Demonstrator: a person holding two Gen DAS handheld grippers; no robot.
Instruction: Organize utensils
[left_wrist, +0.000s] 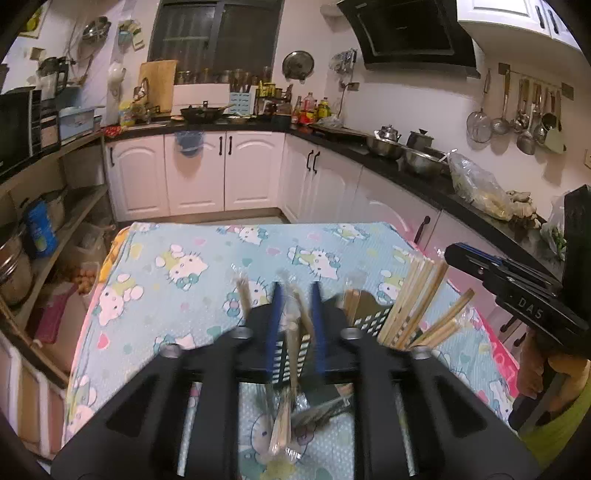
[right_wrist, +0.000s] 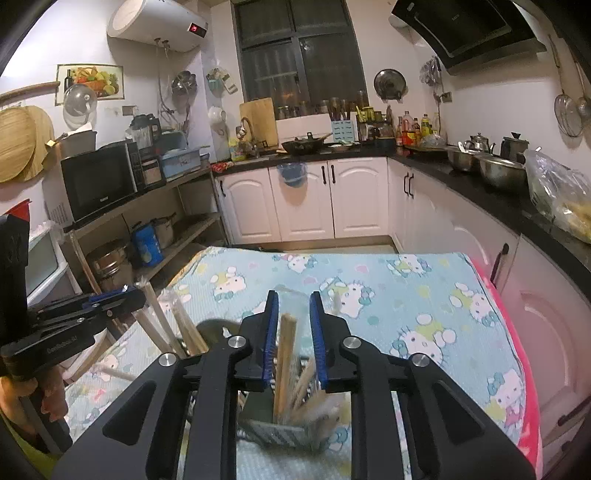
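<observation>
Down on the tabletop (left_wrist: 207, 236), covered with a pale blue cartoon-cat cloth, stands a dark slotted utensil holder (left_wrist: 373, 317) with bundles of wooden chopsticks (left_wrist: 413, 299) leaning out of it. Seen from the left wrist, the left hand-held gripper (left_wrist: 295, 291) hovers right over the holder, its blue-padded jaws a little apart, with a plastic-wrapped pair of chopsticks (left_wrist: 295, 332) blurred between them; the pads do not appear to press on it, and the wrapped pair reaches down toward the cloth below the gripper. At the right edge of that view the right hand-held gripper (left_wrist: 458, 254) points in toward the leaning chopsticks, a hand (left_wrist: 532, 376) gripping its handle. From the right wrist, the right hand-held gripper (right_wrist: 293, 299) also has its jaws slightly apart above the holder (right_wrist: 258, 410), and a wooden chopstick (right_wrist: 284, 358) stands upright in the gap without being clamped. The left hand-held gripper (right_wrist: 136, 293) shows at the left, just beside more wrapped chopsticks (right_wrist: 166, 321) rising from the holder's other side. White kitchen cabinets (right_wrist: 306, 199) line the back wall.
</observation>
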